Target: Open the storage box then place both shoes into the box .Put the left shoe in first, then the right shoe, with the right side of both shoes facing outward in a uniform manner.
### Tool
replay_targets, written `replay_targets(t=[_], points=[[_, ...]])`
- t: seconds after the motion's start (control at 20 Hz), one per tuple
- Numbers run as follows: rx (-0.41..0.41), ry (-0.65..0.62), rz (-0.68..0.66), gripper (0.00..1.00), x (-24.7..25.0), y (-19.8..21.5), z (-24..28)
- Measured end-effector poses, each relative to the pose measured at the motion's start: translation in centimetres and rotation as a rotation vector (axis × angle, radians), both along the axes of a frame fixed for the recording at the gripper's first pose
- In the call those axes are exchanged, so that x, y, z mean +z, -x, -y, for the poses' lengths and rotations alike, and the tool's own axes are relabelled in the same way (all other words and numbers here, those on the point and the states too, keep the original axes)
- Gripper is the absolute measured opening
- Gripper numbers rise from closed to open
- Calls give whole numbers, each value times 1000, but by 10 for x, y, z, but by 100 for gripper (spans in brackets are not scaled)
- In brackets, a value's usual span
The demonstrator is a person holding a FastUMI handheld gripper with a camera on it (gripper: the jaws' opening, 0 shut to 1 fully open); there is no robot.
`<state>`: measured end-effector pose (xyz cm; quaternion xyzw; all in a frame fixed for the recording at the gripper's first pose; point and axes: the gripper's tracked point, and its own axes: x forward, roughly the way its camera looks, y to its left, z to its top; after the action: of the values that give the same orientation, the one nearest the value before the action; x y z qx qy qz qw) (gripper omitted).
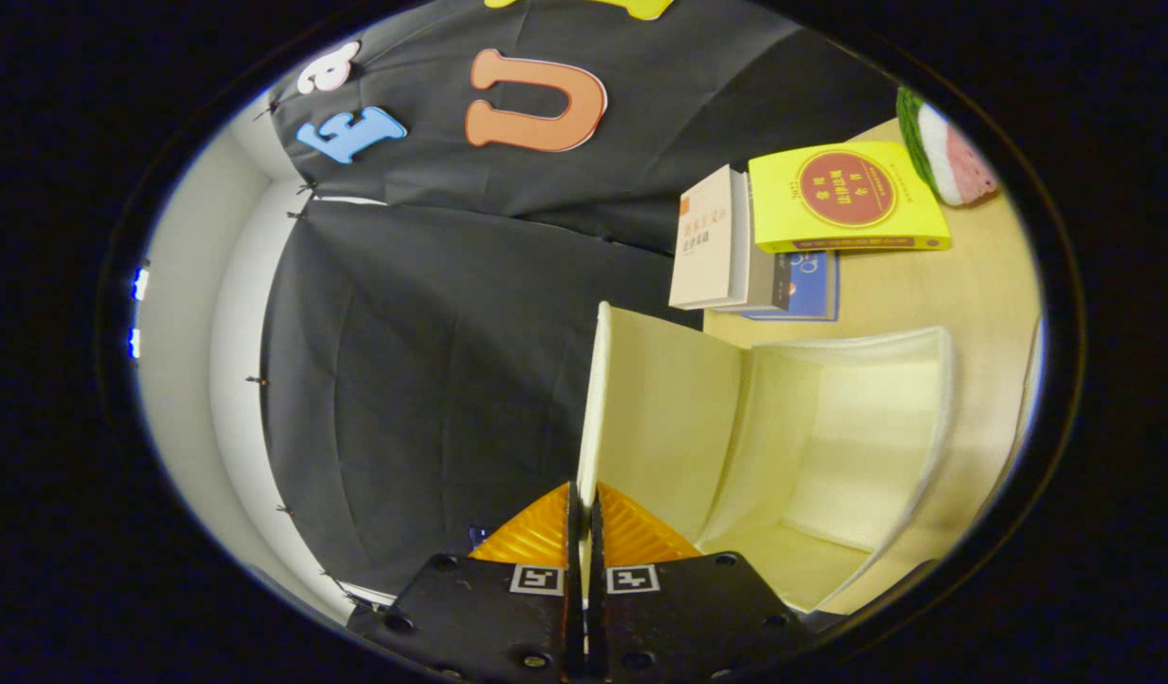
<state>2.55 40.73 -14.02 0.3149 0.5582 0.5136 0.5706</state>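
The storage box [831,446] is pale cream and stands open on the wooden table [973,285], with its hollow inside showing to one side of my fingers. Its thin lid panel [664,399] is swung out and seen nearly edge-on, running straight ahead from my fingertips. My gripper [584,494] is shut on the near edge of that lid, one finger on each face of it. The inside of the box holds nothing that I can see.
Beyond the box lie a yellow book [845,195], a white book [712,242] and a blue book [812,285] on the table. A watermelon-patterned soft toy [954,152] sits past them. The booth's black cloth wall [431,380] lies on the lid's other side.
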Motion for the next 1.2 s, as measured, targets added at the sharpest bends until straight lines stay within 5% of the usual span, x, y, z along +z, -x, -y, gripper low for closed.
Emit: replay_targets(t=[0.35, 0.7, 0.8, 1.2], points=[[-10, 64, -11, 4, -10, 16, -78], [-62, 180, -10, 79, -33, 13, -99], [-55, 184, -27, 87, -31, 13, -93], [18, 98, 33, 87, 2, 27, -81]])
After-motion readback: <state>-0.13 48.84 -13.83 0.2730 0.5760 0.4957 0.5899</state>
